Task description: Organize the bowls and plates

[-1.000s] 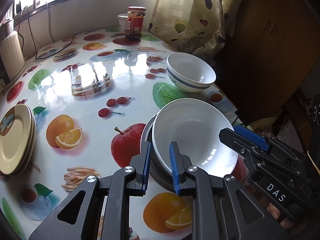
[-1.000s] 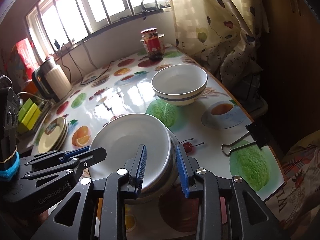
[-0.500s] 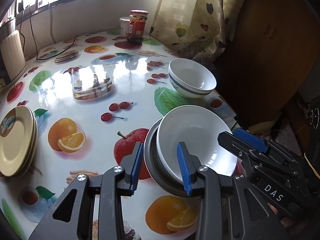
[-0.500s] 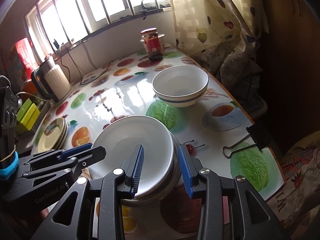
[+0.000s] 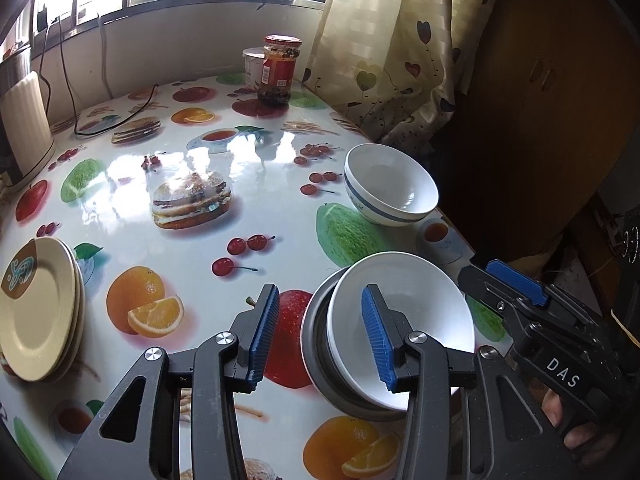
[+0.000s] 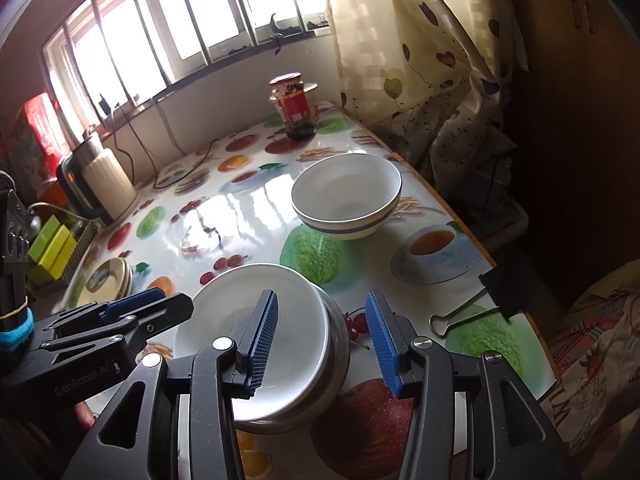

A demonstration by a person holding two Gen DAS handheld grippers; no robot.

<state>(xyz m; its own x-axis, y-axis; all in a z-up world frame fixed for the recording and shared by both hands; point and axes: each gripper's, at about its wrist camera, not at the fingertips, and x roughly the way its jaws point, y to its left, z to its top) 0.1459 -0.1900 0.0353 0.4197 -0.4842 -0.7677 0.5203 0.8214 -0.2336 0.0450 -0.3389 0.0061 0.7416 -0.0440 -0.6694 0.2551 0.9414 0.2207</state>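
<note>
A white bowl [image 5: 420,300] [image 6: 240,312] sits nested in a grey metal bowl [image 5: 316,364] [image 6: 340,364] near the table's front edge. My left gripper [image 5: 320,336] [image 6: 160,306] straddles the stack's left rim, and its jaws are opening, pads clear of it. My right gripper [image 6: 322,340] [image 5: 494,280] straddles the right rim, and its jaws are also opening without pressing. A blue-striped white bowl [image 5: 390,188] [image 6: 346,196] stands farther back on the right. Stacked cream plates [image 5: 36,308] [image 6: 104,280] lie at the left.
A red-labelled jar [image 5: 280,68] [image 6: 294,104] stands at the far end by the curtain [image 5: 380,40]. A kettle [image 6: 100,184] with a black cable sits at the back left. A binder clip [image 6: 480,304] lies at the table's right edge [image 6: 500,256].
Both grippers' jaws have widened and let go of the bowl stack's rims. The stack now rests on the table, and the left gripper has drawn back a little.
</note>
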